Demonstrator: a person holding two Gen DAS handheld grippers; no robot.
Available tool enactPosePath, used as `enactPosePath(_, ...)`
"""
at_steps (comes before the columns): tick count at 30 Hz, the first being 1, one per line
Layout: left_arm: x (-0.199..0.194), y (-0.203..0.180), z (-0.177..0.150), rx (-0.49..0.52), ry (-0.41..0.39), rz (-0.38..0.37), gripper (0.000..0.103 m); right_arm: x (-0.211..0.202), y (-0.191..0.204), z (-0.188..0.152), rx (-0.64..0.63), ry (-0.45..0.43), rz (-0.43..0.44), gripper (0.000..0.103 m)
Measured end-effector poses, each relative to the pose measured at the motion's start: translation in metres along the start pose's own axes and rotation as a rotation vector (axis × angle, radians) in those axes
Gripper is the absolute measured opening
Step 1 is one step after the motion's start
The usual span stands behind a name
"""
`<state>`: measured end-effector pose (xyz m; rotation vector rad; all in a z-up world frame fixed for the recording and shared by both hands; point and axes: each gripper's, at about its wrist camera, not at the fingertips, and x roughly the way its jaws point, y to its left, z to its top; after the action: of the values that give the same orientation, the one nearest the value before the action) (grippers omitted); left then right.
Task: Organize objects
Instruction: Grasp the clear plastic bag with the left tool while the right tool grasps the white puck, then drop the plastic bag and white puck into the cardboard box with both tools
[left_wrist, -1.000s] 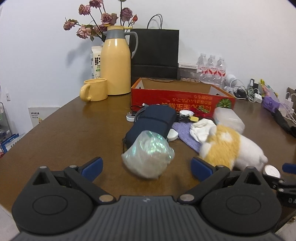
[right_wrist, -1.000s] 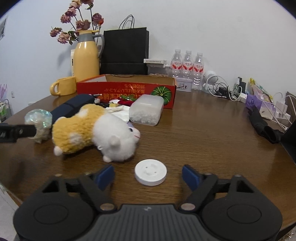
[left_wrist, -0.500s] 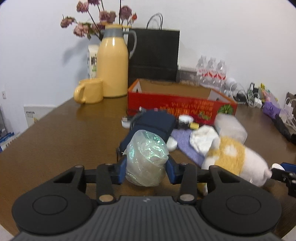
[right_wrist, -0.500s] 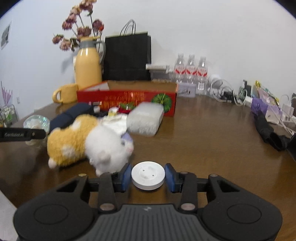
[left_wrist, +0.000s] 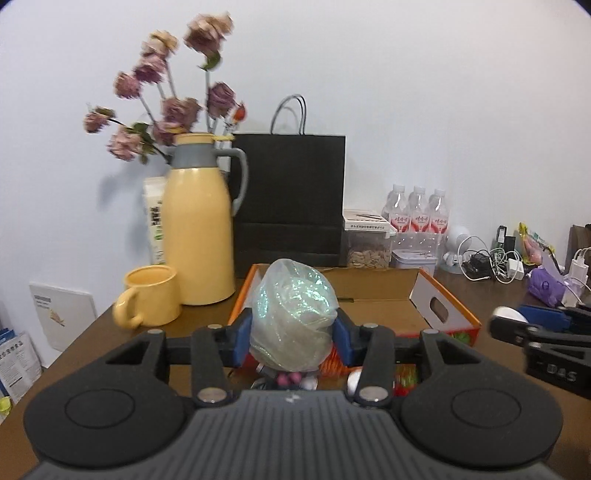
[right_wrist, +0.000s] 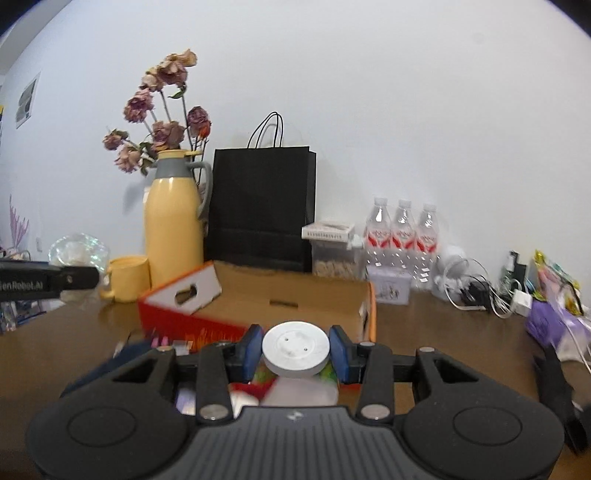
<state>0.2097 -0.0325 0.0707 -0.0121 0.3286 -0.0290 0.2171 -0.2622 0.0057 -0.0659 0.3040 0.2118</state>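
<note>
A crumpled, iridescent clear plastic bag (left_wrist: 293, 314) sits between the blue pads of my left gripper (left_wrist: 293, 334), which press on its sides while the jaws are opening slightly. It hangs in front of the open red cardboard box (left_wrist: 445, 304). My right gripper (right_wrist: 295, 352) is shut on a round white disc (right_wrist: 295, 347), held above the near edge of the same box (right_wrist: 184, 295). Each gripper shows at the edge of the other's view: the right gripper (left_wrist: 517, 319) with the disc, and the left gripper (right_wrist: 79, 275) with the bag (right_wrist: 79, 249).
A yellow thermos jug (left_wrist: 199, 236) with dried flowers and a yellow mug (left_wrist: 151, 295) stand left of the box. Behind it are a black paper bag (left_wrist: 288, 199), water bottles (left_wrist: 417, 216) and a container of seeds. Cables (left_wrist: 491, 262) and purple cloth (left_wrist: 546, 288) lie at right.
Both grippers closed, the left on the plastic bag and the right on the white disc. Both then rose off the table and moved toward the red box.
</note>
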Motion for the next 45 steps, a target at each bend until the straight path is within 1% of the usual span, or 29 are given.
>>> enactPosePath(3,0.043,-0.007,0.016,-0.003,0.052,-0.013,0.046,0.046,0.000,0.018,0.007,0.031,0.001,0.038)
enactPosePath(6,0.088,-0.012,0.023,-0.019,0.114,-0.012,0.046,0.093,-0.001,0.031,0.019,0.079,0.003,0.038)
enactPosePath(9,0.132,-0.011,0.017,-0.035,0.190,-0.009,0.045,0.136,-0.005,0.031,0.042,0.138,-0.002,0.038)
enactPosePath(11,0.152,-0.008,0.012,-0.054,0.226,-0.016,0.045,0.158,-0.010,0.025,0.054,0.171,0.000,0.038)
enactPosePath(12,0.161,-0.007,0.010,-0.064,0.242,-0.021,0.045,0.165,-0.013,0.021,0.059,0.188,0.003,0.038)
enactPosePath(14,0.177,-0.006,0.004,-0.054,0.291,-0.027,0.045,0.179,-0.018,0.015,0.068,0.224,0.006,0.038)
enactPosePath(15,0.181,-0.005,0.003,-0.056,0.299,-0.033,0.045,0.184,-0.019,0.013,0.069,0.235,0.006,0.038)
enactPosePath(17,0.184,-0.007,0.001,-0.046,0.302,-0.041,0.045,0.188,-0.020,0.010,0.065,0.249,0.005,0.038)
enactPosePath(18,0.184,-0.007,0.000,-0.041,0.299,-0.048,0.047,0.189,-0.020,0.009,0.063,0.254,0.006,0.038)
enactPosePath(20,0.183,-0.006,-0.002,-0.040,0.288,-0.051,0.062,0.189,-0.019,0.007,0.059,0.269,0.013,0.039)
enactPosePath(21,0.183,-0.005,-0.003,-0.043,0.281,-0.051,0.084,0.188,-0.018,0.007,0.057,0.273,0.013,0.048)
enactPosePath(22,0.181,-0.004,-0.003,-0.044,0.271,-0.051,0.102,0.189,-0.018,0.006,0.056,0.273,0.008,0.071)
enactPosePath(23,0.178,-0.004,-0.003,-0.042,0.250,-0.044,0.103,0.188,-0.017,0.006,0.056,0.268,0.003,0.084)
enactPosePath(24,0.176,-0.005,-0.002,-0.041,0.228,-0.033,0.103,0.185,-0.016,0.007,0.055,0.256,-0.002,0.102)
enactPosePath(27,0.171,-0.006,0.002,-0.045,0.198,-0.018,0.103,0.181,-0.017,0.009,0.062,0.248,-0.002,0.103)
enactPosePath(35,0.157,-0.005,0.011,-0.060,0.156,-0.022,0.103,0.162,-0.014,0.018,0.042,0.200,-0.028,0.103)
enactPosePath(40,0.128,-0.001,0.018,-0.061,0.092,-0.033,0.103,0.133,-0.013,0.023,0.018,0.142,-0.057,0.103)
enactPosePath(45,0.090,0.003,0.018,-0.047,0.042,-0.051,0.103,0.098,-0.008,0.022,0.008,0.100,-0.043,0.103)
